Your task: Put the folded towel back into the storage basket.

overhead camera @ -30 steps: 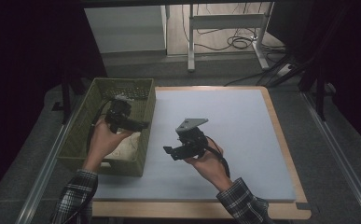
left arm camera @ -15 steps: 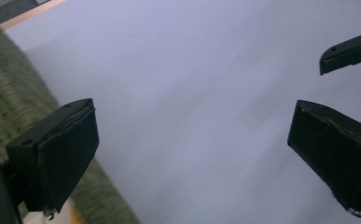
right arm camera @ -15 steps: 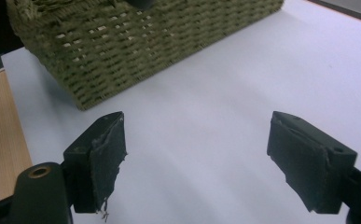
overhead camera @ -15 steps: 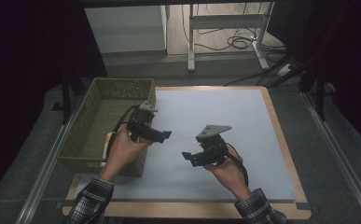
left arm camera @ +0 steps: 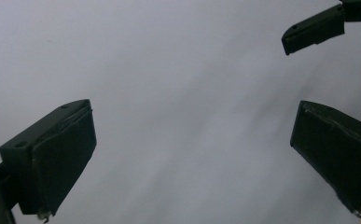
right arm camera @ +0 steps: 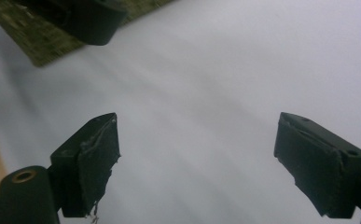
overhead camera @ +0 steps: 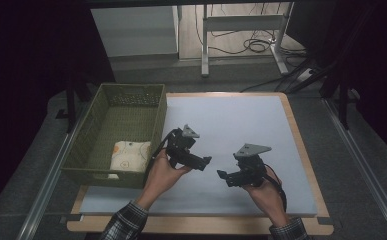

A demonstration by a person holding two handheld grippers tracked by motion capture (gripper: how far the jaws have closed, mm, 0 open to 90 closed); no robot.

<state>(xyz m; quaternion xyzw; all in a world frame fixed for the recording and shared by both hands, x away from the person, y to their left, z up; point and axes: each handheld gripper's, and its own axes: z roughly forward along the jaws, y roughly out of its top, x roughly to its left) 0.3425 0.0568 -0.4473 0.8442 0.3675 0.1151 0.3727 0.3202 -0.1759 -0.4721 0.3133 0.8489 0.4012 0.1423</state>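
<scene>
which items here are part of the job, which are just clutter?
In play:
- folded cloth, lying in the basket
- green basket, at the mat's left edge
- left gripper, open, empty
- right gripper, open, empty
- grey mat, under both grippers

Just around:
- cables on the floor behind
- desk legs

The high view is dim, its left and right edges sinking into black, while the pale table mat [overhead camera: 241, 125] catches soft overhead light. Both gripper views are streaked with motion blur, without glare.
</scene>
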